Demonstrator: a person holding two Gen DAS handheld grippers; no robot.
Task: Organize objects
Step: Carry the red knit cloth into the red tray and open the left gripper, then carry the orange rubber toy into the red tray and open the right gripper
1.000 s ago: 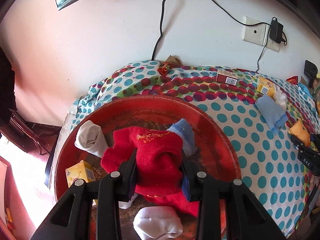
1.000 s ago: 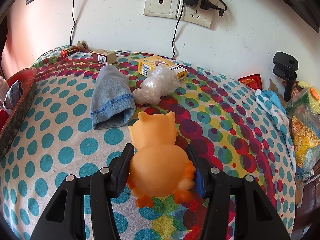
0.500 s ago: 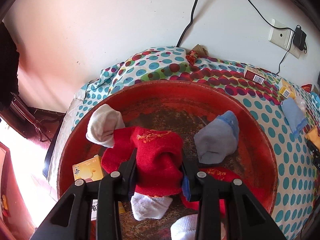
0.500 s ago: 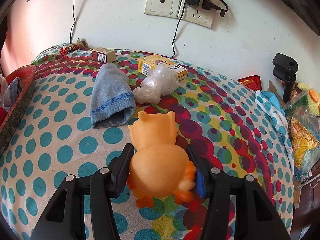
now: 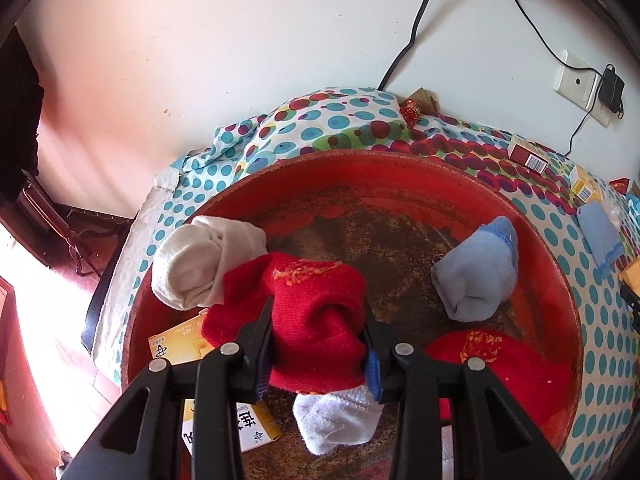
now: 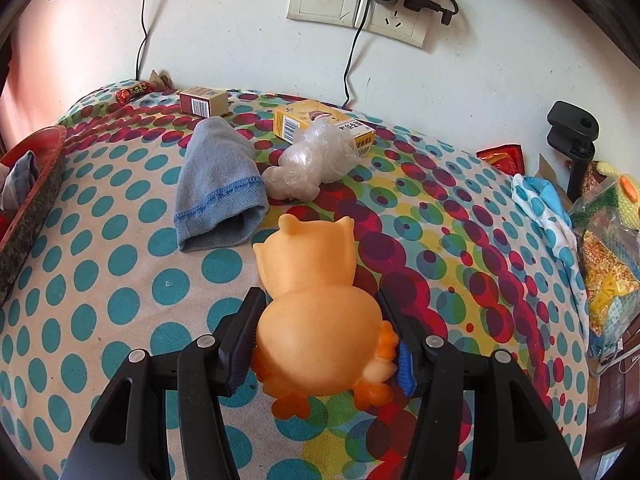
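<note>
My left gripper is shut on a rolled red sock and holds it over the red basin. In the basin lie a cream sock roll, a blue-grey sock roll, a second red sock, a white sock and two yellow boxes. My right gripper has an orange owl toy between its pads. The toy rests on the spotted tablecloth. The pads still touch it while the jaws are opening.
Beyond the toy lie a blue sock, a crumpled plastic bag, a yellow box and a brown box. The basin's rim is at the left. A black clamp and snack bags crowd the right edge.
My left gripper has carried the red sock leftward and lower over the basin, so more of the basin's inside shows. The right gripper and the owl toy have stayed put.
</note>
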